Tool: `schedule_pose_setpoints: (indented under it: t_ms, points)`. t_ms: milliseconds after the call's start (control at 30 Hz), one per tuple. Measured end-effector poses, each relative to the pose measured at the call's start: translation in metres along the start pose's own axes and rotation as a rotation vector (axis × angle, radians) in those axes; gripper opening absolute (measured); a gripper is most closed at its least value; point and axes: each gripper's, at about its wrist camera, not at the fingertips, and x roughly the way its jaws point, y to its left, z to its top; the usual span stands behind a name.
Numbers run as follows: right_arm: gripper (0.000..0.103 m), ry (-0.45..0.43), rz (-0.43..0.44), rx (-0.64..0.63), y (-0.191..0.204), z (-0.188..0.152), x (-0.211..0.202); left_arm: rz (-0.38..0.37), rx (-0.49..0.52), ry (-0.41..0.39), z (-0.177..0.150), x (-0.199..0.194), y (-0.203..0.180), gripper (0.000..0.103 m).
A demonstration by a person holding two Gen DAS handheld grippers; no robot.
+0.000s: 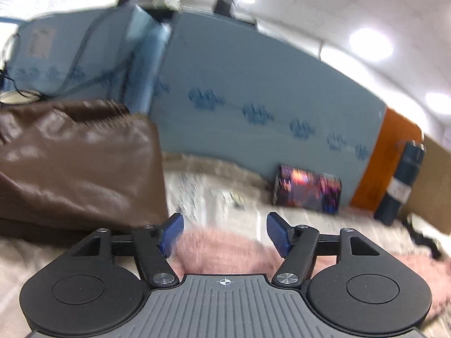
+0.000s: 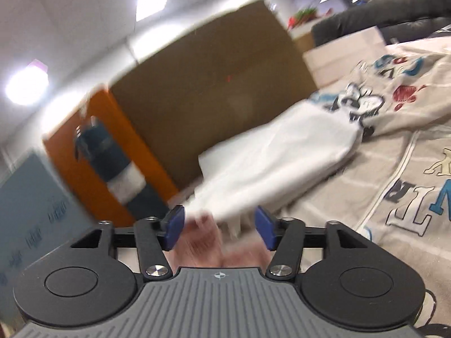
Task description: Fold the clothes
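A fuzzy pink garment (image 1: 225, 253) lies on the printed bedspread (image 1: 214, 197) just under my left gripper (image 1: 224, 235). The left gripper is open, its blue pads apart above the pink fabric. In the right wrist view the same pink garment (image 2: 208, 242) shows between the blue pads of my right gripper (image 2: 220, 231), which is open too. A white garment (image 2: 276, 157) lies crumpled just beyond the right gripper. Both views are motion-blurred.
A brown leather bag (image 1: 76, 160) stands at left. A blue padded panel (image 1: 253, 90) backs the bed. A colourful box (image 1: 307, 188) and a dark blue bottle (image 1: 400, 180) stand by an orange board (image 2: 93, 152). A cardboard box (image 2: 214, 84) stands behind the white garment.
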Motion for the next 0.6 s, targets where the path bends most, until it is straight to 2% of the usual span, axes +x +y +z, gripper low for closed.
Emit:
schedule_pose_setpoints:
  t_ms: [100, 133, 167, 233, 300, 333, 400, 467, 500, 567, 600]
  points:
    - [0.068, -0.078, 0.126, 0.013, 0.0, 0.004, -0.009, 0.063, 0.059, -0.093, 0.007, -0.011, -0.004, 0.07]
    - [0.07, -0.076, 0.173, 0.002, 0.001, 0.005, -0.01, 0.063, 0.113, -0.107, 0.012, -0.013, -0.011, 0.07]
    - [0.07, -0.041, 0.222, -0.006, 0.002, 0.006, -0.008, 0.03, 0.179, -0.09, 0.016, -0.012, -0.019, 0.07]
    - [0.073, 0.099, 0.342, 0.029, -0.001, 0.007, 0.003, -0.088, 0.321, 0.013, 0.027, -0.003, -0.04, 0.07]
    - [0.075, 0.29, 0.457, 0.081, -0.004, 0.003, 0.021, -0.211, 0.436, 0.135, 0.032, 0.008, -0.062, 0.07]
    - [0.08, 0.391, 0.488, 0.096, -0.005, -0.001, 0.031, -0.268, 0.467, 0.208, 0.033, 0.016, -0.071, 0.07]
    - [0.08, 0.557, 0.493, 0.105, -0.003, -0.01, 0.048, -0.384, 0.498, 0.352, 0.033, 0.029, -0.087, 0.07]
    - [0.081, 0.59, 0.468, 0.095, -0.002, -0.014, 0.053, -0.476, 0.544, 0.467, 0.03, 0.043, -0.1, 0.07]
    - [0.081, 0.591, 0.473, 0.097, -0.002, -0.014, 0.054, -0.496, 0.576, 0.502, 0.027, 0.048, -0.105, 0.07]
    - [0.082, 0.589, 0.476, 0.093, 0.0, -0.014, 0.054, -0.518, 0.608, 0.535, 0.023, 0.055, -0.107, 0.069]
    - [0.082, 0.586, 0.475, 0.082, 0.001, -0.014, 0.052, -0.531, 0.615, 0.542, 0.021, 0.056, -0.107, 0.06]
